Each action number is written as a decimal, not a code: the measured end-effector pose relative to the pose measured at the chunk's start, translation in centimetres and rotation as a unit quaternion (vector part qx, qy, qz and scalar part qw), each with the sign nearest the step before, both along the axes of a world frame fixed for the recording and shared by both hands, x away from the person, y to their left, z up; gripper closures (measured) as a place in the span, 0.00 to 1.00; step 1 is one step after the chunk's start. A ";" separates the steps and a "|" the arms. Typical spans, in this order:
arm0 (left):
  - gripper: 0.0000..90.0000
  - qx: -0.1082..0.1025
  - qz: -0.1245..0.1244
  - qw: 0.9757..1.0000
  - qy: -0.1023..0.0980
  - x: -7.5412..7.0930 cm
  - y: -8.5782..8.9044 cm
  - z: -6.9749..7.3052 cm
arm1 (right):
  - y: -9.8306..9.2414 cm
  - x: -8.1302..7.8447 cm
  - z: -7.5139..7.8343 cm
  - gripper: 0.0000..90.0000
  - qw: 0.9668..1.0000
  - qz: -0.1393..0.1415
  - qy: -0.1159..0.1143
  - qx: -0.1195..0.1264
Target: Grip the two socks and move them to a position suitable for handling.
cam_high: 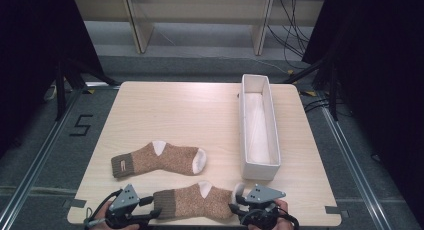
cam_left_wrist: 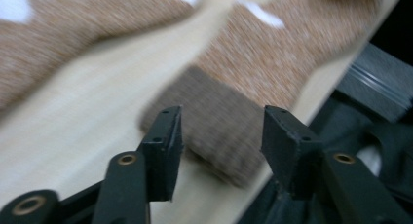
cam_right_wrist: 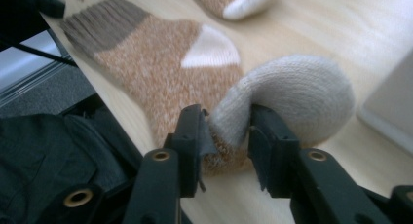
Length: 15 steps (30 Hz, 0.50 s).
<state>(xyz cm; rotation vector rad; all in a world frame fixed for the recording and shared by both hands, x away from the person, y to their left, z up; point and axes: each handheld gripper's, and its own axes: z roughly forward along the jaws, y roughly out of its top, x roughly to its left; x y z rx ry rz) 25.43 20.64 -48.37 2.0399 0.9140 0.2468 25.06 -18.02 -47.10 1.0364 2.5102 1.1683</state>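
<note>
Up high, near brown sock lies along tabletop front edge between both grippers. Left gripper: fingers apart, dark cuff between, untouched. Right gripper: fingers pinching the cream toe.

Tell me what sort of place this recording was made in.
Most likely a lab bay set up for recording, not a home. A bare wooden table stands on grey floor tiles between metal rails, a floor tile is taped with the number 5, and loose cables trail at the back.
</note>
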 end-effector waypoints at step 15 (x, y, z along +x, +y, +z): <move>0.49 0.038 -0.026 0.999 0.016 4.3 -1.3 -0.3 | -4.7 -0.8 2.5 0.66 0.998 -0.056 -0.012 -0.017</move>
